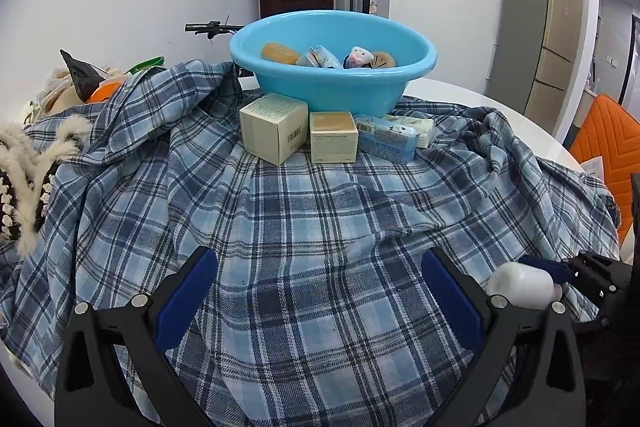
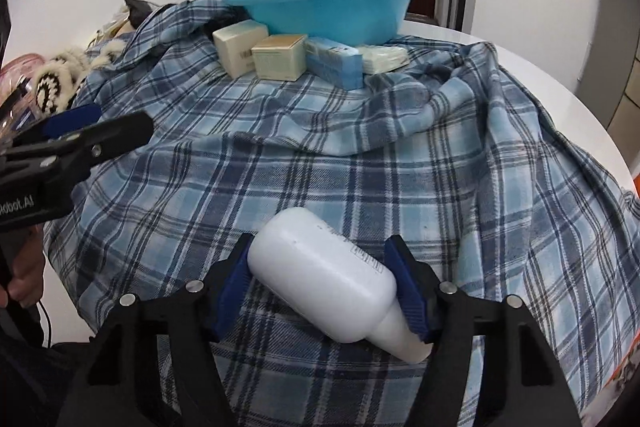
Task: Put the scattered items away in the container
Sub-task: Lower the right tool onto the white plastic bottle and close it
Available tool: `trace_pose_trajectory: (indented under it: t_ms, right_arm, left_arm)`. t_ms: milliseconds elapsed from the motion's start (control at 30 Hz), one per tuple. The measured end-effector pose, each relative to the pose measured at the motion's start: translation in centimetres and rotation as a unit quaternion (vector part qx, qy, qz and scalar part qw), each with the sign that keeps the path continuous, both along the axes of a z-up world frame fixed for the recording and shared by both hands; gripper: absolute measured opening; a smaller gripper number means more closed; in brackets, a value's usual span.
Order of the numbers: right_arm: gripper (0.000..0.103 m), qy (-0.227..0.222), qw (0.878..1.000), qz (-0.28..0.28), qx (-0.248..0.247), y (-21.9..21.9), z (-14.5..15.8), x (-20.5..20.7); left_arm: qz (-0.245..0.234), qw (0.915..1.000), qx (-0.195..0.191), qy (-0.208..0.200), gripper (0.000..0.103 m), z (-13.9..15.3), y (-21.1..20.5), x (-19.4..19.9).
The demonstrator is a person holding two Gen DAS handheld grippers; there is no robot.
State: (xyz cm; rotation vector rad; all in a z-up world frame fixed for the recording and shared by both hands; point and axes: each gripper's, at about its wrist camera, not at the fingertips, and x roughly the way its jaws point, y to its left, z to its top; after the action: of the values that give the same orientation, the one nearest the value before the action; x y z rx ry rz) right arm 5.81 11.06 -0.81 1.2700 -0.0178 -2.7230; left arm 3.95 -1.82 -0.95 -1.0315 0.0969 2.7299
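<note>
A blue plastic basin [image 1: 332,87] [image 2: 332,7] stands at the far side of the plaid cloth and holds soap bars, a packet and a small toy. In front of it lie a cream box [image 1: 272,127] [image 2: 238,49], a tan-topped box [image 1: 333,137] [image 2: 280,57], a blue packet [image 1: 384,137] [image 2: 334,63] and a white packet [image 1: 418,129] [image 2: 382,59]. My right gripper [image 2: 320,291] is shut on a white bottle [image 2: 332,279] [image 1: 520,285], near the cloth's front edge. My left gripper [image 1: 320,291] is open and empty over the cloth; it also shows in the right wrist view [image 2: 80,131].
The blue plaid cloth [image 1: 300,227] covers a round white table [image 2: 568,99]. A furry black-and-white item [image 1: 24,167] and a pile of bags [image 1: 80,83] lie at the left. An orange chair [image 1: 608,143] stands at the right.
</note>
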Motion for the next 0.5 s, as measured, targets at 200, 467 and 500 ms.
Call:
trace_pose_trajectory:
  t_ms: [200, 467, 500]
  right_arm:
    - [0.064, 0.001, 1.0, -0.015, -0.012, 0.8, 0.1, -0.2]
    - [0.079, 0.0, 0.999, -0.008, -0.042, 1.8, 0.1, 0.0]
    - [0.079, 0.002, 0.999, -0.004, -0.049, 2.0, 0.2, 0.2]
  left_arm:
    - [0.0, 1.0, 0.001, -0.005, 0.103, -0.1, 0.0, 0.0]
    - [-0.005, 1.0, -0.001, -0.004, 0.103, -0.2, 0.2, 0.1]
    - [-0.005, 1.0, -0.001, -0.005, 0.103, -0.2, 0.2, 0.1]
